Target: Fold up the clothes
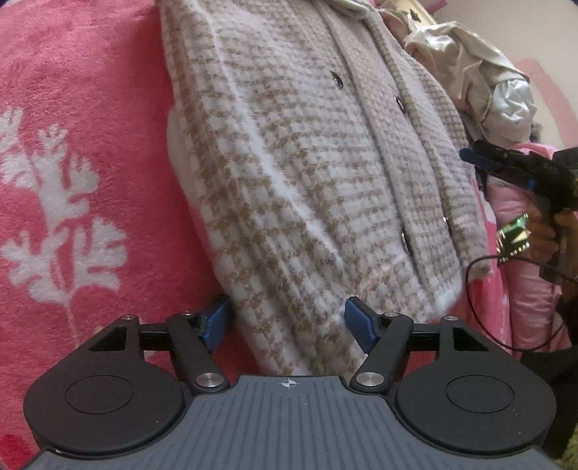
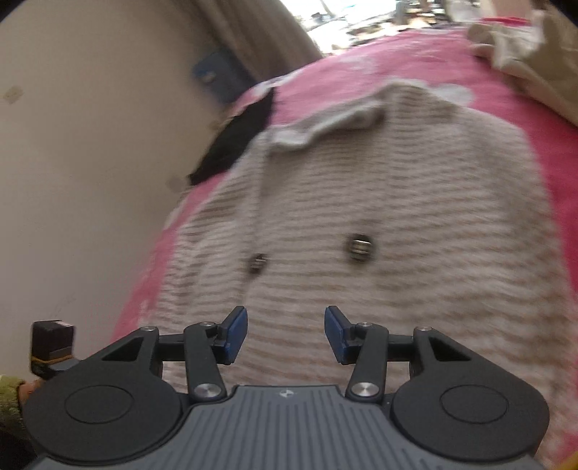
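Soft, even daylight; a window (image 2: 346, 18) glares white at the top of the right wrist view, which is motion-blurred. Left wrist view sharper; fisheye bends both edges.

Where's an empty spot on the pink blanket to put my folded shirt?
The widest bare stretch of pink blanket lies beside the checked jacket, on the side with the white leaf print. A narrower strip runs past the jacket's collar. The other side is crowded: a heap of pale clothes sits there.
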Tool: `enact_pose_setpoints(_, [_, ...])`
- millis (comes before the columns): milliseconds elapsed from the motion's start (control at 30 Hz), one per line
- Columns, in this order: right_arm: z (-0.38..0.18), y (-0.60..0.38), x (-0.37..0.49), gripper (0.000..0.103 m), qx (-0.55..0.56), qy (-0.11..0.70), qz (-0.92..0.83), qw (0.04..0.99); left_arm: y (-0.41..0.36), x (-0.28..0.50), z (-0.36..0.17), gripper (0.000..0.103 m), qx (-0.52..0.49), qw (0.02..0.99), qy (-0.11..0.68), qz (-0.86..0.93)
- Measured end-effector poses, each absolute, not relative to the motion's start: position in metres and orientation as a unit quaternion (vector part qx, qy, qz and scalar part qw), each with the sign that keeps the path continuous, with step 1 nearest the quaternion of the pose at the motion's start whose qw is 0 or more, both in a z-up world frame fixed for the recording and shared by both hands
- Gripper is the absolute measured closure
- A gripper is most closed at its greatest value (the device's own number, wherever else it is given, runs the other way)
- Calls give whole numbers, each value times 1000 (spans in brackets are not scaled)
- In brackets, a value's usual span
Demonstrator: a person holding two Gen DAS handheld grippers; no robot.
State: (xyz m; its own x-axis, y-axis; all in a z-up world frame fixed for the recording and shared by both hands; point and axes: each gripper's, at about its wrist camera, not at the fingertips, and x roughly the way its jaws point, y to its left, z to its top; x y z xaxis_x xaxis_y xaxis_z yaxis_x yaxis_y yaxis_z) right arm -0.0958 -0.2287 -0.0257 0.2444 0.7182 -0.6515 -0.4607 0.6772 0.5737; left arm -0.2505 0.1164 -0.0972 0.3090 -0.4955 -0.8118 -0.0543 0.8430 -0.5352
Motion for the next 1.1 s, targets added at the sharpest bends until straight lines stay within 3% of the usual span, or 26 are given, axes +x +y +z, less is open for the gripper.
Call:
enact_pose_setpoints(133, [-19,-196,-93,53,124,477,426,759,116,-257,-93,37,-249,788,547,-136])
enact_pose_setpoints(233, [-15,-158,-84,53,96,482,452,745,119,-261,-95,45,-250,801,529,-125])
enact_pose_setpoints(367, [-13,-100,-72,47,50,488,470,734,131,-262,-102,48,-310,806,497,-86])
enact_pose_setpoints(500, [-18,-36,-62,40,-5,493,462,737,118,-263,-94,78,-279,831,477,-72])
enact_pose_setpoints(600, [-23,6,-60,37,-54,481,451,750,101,-264,-82,85,-240,851,460,-78])
enact_pose_setpoints(767, [-30,70,-62,28,-146,446,448,761,87,-266,-66,87,-219,871,430,-95])
enact_pose_setpoints(1100, [-78,146,-79,24,-325,411,416,743,76,-268,-59,87,-206,883,406,-117])
